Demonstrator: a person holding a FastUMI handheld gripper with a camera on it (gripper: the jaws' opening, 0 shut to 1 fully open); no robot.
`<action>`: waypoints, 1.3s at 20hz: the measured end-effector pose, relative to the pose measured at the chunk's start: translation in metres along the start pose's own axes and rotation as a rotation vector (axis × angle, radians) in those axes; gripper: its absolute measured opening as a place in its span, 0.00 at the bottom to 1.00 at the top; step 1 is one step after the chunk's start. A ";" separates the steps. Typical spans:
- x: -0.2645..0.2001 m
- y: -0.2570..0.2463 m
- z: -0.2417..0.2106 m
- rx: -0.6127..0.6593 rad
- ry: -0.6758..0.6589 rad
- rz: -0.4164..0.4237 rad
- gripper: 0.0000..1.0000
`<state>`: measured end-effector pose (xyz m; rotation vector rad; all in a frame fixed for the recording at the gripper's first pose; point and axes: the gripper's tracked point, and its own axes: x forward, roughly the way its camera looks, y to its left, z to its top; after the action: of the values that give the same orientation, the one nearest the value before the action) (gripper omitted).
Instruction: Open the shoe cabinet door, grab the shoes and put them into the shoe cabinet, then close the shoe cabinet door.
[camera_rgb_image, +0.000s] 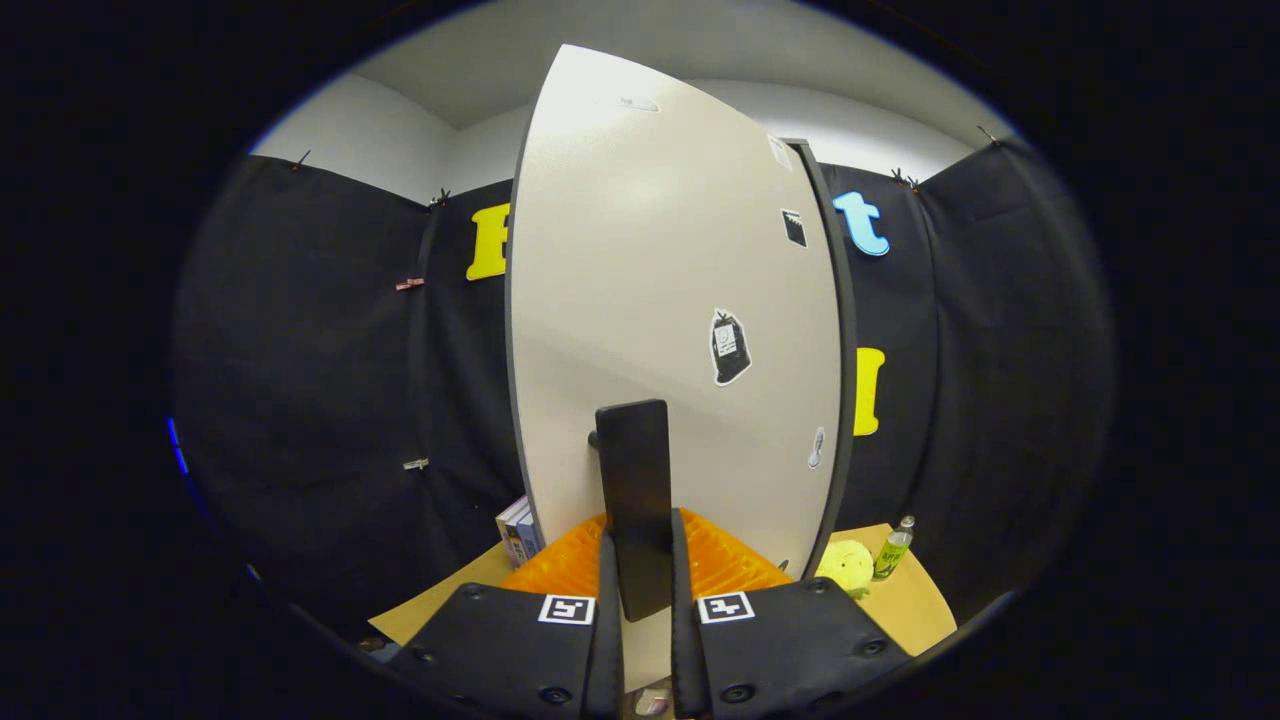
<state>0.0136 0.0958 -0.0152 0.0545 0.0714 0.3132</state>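
Door handle (634, 500) clamped between tongs (640, 570)

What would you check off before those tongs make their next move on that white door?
1. Tongs closed on the tall black flat door handle: ok, one finger on each side, pressing it.
2. Handle centred between the fingers: ok.
3. White shoe cabinet door swung open: ok, its dark edge shows on both sides.
4. Room for the door's swing: cannot tell; stacked books sit by its left lower edge, and a yellow plush toy and green bottle by its right.
5. Shoes within reach: cannot tell.
6. Cabinet interior free for shoes: cannot tell.
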 end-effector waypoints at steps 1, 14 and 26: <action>-0.005 -0.007 0.001 -0.006 -0.006 -0.008 0.23; -0.053 -0.086 0.009 0.005 0.000 -0.086 0.36; -0.082 -0.160 0.016 0.043 -0.026 -0.227 0.36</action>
<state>-0.0143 -0.0820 -0.0042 0.0926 0.0579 0.0840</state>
